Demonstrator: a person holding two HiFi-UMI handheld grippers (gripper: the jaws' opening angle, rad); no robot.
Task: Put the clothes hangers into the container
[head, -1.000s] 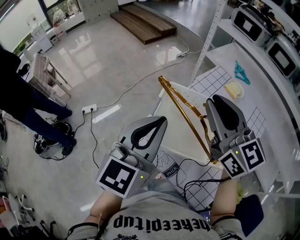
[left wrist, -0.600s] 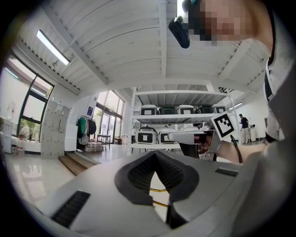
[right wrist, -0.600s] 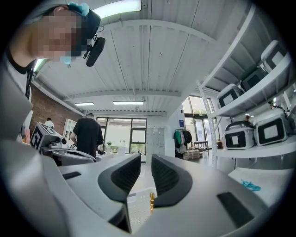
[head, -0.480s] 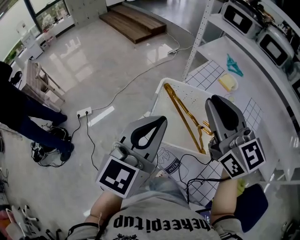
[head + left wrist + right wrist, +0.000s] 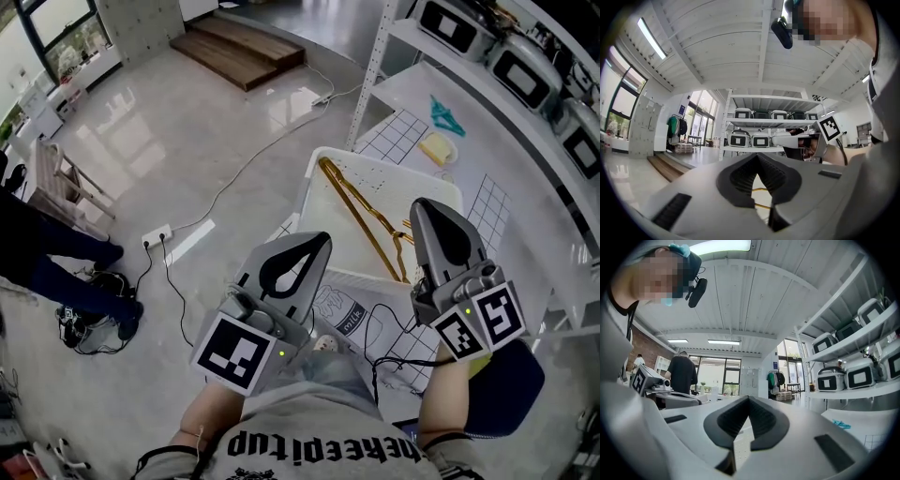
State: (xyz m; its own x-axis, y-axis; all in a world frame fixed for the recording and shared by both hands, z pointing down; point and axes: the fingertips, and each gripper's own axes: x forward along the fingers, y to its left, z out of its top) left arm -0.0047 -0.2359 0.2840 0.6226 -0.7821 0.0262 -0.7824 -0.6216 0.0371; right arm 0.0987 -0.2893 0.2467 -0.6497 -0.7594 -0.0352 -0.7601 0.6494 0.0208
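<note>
A gold clothes hanger lies inside the white container on the gridded table; a sliver of it shows through the left jaws. A teal hanger rests farther back on the table, also seen as the teal hanger. My right gripper hovers over the container's right side, shut with nothing in it. My left gripper is held left of the container's near corner, shut and empty.
A yellow object sits by the teal hanger. Shelves with boxy appliances run along the right. Cables and a power strip lie on the floor, a person stands at left, and a wooden platform is far back.
The gold hanger, raised by the right gripper a second ago, now lies down in the container, apart from the jaws. Both grippers kept their places in the view.
</note>
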